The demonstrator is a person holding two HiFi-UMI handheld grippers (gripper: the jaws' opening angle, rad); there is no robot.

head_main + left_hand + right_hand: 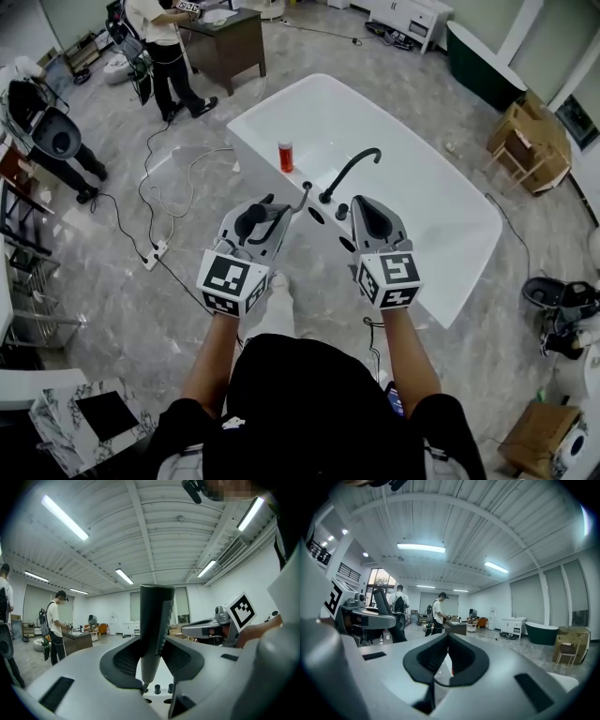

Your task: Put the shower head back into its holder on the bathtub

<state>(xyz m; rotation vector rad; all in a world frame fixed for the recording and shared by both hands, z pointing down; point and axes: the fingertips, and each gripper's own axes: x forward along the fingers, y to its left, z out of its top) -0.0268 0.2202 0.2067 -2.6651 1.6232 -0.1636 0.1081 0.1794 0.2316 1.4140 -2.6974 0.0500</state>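
Note:
The black shower head (251,221) is gripped in my left gripper (270,208), its hose (304,194) trailing toward the white bathtub (281,103). In the left gripper view its handle (154,630) stands upright between the pads, which press on it from both sides. Below it, black knobs (157,689) and holes show on the tub's rim. The curved black faucet (349,171) rises just beyond. My right gripper (362,206) hovers beside the left over the rim; its jaws (448,641) meet with nothing between them.
A red bottle (286,156) stands on the tub's left rim. Cables and a power strip (155,253) lie on the floor at left. People stand by a dark desk (225,42) at the back. A dark green tub (487,66) and a wooden frame (530,141) sit at right.

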